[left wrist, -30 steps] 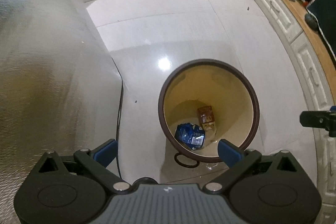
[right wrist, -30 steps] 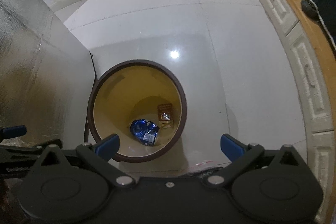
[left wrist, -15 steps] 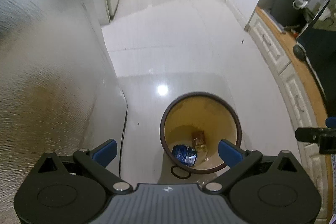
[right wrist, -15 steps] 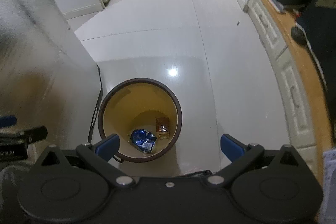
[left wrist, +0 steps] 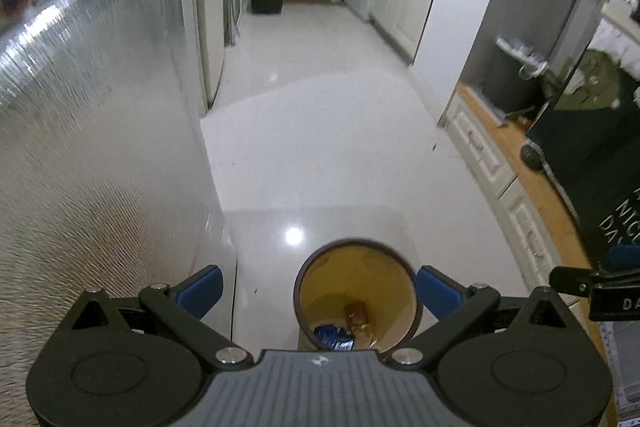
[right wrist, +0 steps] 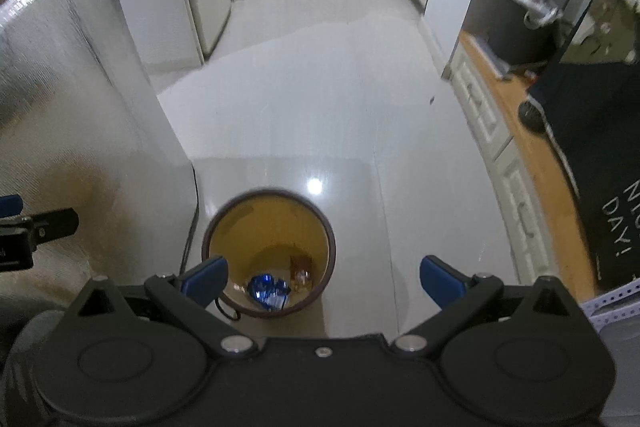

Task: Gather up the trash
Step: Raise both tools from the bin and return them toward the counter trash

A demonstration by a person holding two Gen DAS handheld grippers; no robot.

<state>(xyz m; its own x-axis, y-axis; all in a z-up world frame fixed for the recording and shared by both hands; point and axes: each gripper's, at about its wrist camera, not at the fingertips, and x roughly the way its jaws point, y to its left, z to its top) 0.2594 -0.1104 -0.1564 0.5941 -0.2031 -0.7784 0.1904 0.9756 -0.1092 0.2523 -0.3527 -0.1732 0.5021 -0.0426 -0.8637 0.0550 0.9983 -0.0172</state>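
With a blue wrapper (right wrist: 269,292) and a brown packet (right wrist: 302,269) in the bin (right wrist: 269,201), both grippers' jaws gape wide and empty, so seek further trash before lowering either gripper.

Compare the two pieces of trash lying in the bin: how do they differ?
The blue wrapper is crinkled and shiny; the brown packet looks flatter and duller. The blue wrapper lies to the left, the brown packet beside it to the right. Both rest on the bottom of the bin.
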